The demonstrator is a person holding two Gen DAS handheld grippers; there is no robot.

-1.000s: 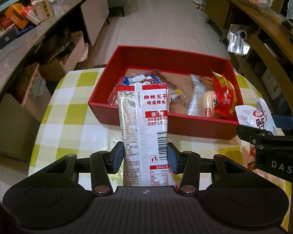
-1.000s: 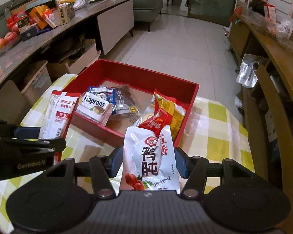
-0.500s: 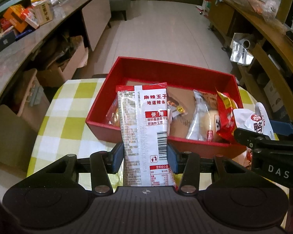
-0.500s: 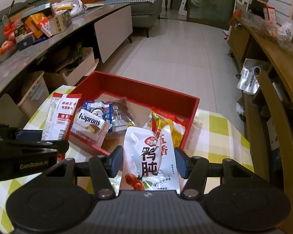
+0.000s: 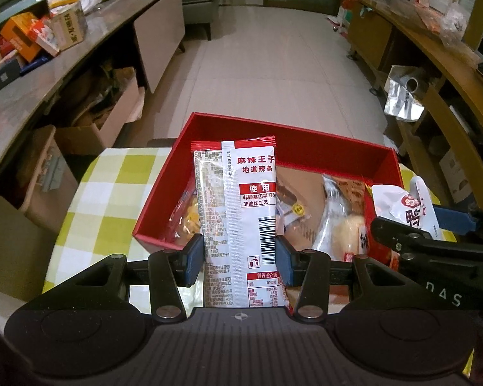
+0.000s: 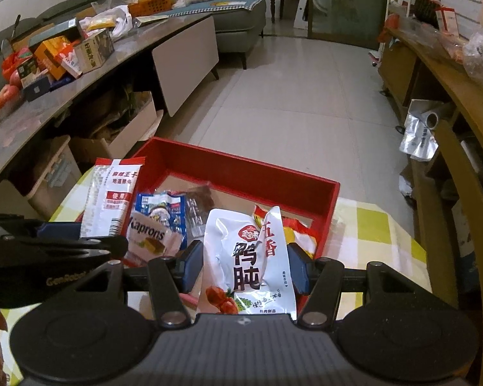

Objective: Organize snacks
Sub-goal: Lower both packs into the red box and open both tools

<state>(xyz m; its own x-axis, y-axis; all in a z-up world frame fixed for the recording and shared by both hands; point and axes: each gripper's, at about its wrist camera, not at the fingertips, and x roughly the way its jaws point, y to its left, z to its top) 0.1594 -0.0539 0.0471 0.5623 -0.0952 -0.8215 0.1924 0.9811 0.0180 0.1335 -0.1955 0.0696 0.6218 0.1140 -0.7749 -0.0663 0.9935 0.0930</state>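
My left gripper [image 5: 239, 262] is shut on a tall red-and-white spicy strip packet [image 5: 236, 215], held upright over the near left part of the red box [image 5: 306, 143]. My right gripper [image 6: 244, 268] is shut on a white duck gizzard pouch [image 6: 246, 257], upright above the box's [image 6: 241, 167] near right side. Inside the box lie a Kaprons wafer pack [image 6: 151, 236], a dark snack pack [image 6: 198, 207], a bread bun in clear wrap [image 5: 341, 225] and a red-yellow pack [image 6: 301, 233]. Each gripper shows at the edge of the other's view.
The box sits on a round table with a yellow-and-white checked cloth [image 5: 112, 180]. A long counter [image 6: 48, 96] cluttered with boxes and apples runs along the left. A wooden shelf unit [image 6: 450, 103] stands on the right. Tiled floor [image 6: 289, 90] lies beyond.
Both grippers have moved forward over the red box with their packets still held. The box now sits closer and lower in both views.
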